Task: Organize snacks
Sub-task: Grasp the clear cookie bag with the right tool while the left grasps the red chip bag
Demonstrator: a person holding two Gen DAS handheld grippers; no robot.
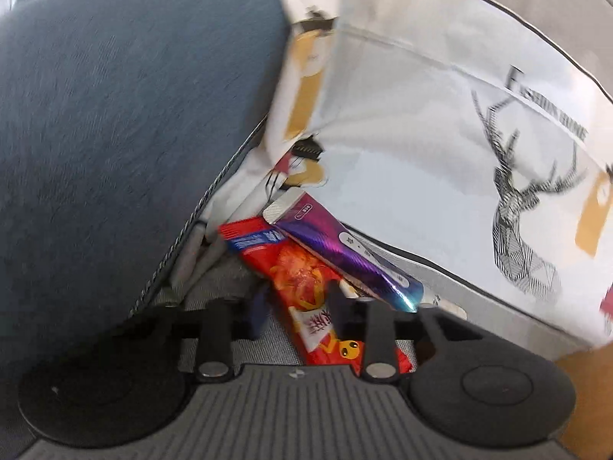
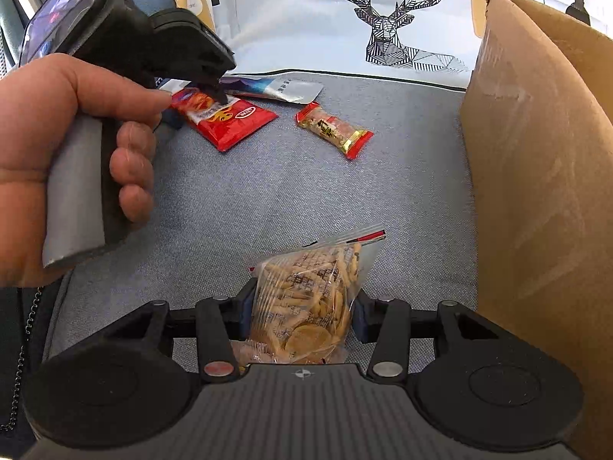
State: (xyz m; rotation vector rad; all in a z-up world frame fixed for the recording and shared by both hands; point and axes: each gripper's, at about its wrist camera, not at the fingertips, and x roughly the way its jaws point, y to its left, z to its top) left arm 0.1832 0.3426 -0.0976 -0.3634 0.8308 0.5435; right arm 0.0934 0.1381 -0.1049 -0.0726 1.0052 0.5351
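The right gripper (image 2: pixel 302 318) clamps a crinkly clear bag of pale biscuit sticks (image 2: pixel 310 299) – at 11 o'clock the left gripper (image 2: pixel 214 94) pinches a glossy red packet (image 2: pixel 230 122) lying on grey fabric

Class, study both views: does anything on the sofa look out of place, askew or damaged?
The purple packet is wedged askew under the deer cushion, overlapping the red packet. The cardboard box has a ragged top edge.
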